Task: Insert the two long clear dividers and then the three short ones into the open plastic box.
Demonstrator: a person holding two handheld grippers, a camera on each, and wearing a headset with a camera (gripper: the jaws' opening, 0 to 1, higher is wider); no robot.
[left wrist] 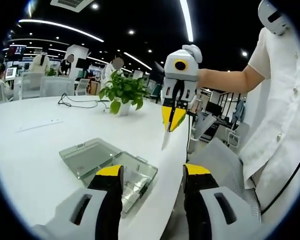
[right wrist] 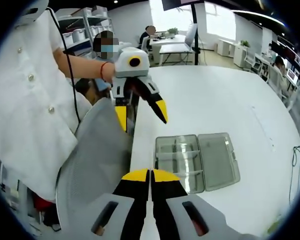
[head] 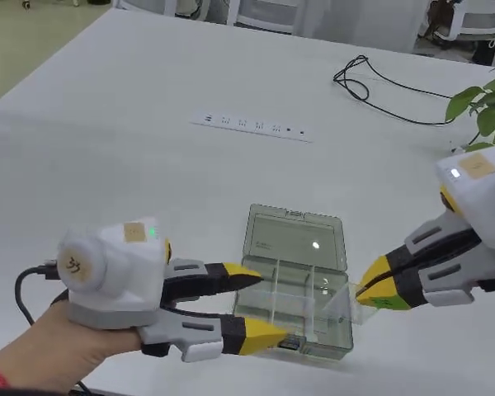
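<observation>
**A:** What is made out in the head view?

**B:** An open plastic box is found by the near edge of the white table, its lid laid flat towards the far edge. Standing dividers are seen in the base, splitting it into compartments; their number cannot be told. The left gripper is held just beside the box's near left corner, jaws spread wide, nothing gripped. The right gripper is closed on a thin clear piece at the box's right end.

**A:** And in the left gripper view?

**B:** The wide gap between its own jaws is confirmed. The box is seen below, near the table edge. Opposite, the clear piece is seen pinched in the right gripper's yellow tips, above the table.

**A:** The right gripper view?

**B:** Its jaws are pressed nearly together. The partitioned base and flat lid are seen beyond, with the left gripper's jaws parted at the table edge.
</observation>
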